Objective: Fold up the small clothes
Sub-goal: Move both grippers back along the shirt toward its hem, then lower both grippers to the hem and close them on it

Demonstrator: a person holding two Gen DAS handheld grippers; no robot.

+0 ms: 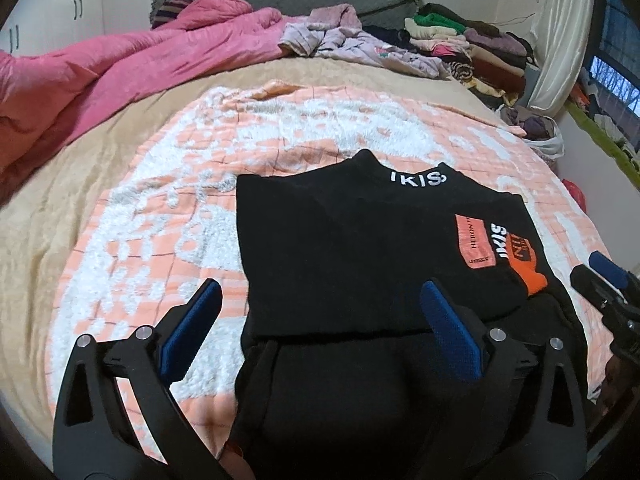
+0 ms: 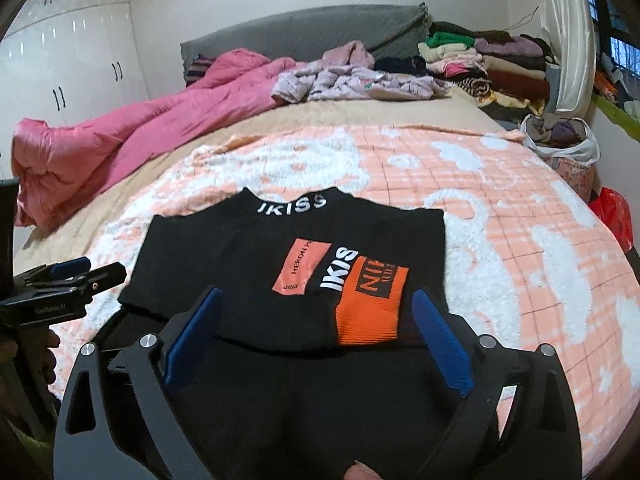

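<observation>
Fold: since the black top (image 2: 280, 256) lies doubled ahead of both grippers, it looks released.
Left gripper (image 1: 320, 316): fingers apart, empty.
Right gripper (image 2: 316, 328): fingers apart, empty.

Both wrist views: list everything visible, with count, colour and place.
top: one, black with orange patches, partly folded on the blanket
blanket: one, peach and white, over the bed
quilt: one, pink, bunched along the left
loose clothes: a heap, lilac, by the headboard
stacked clothes: one pile, mixed colours, far right
headboard: one, grey
wardrobe: white, left wall
left gripper: open, above the top
right gripper: open, above the top
</observation>
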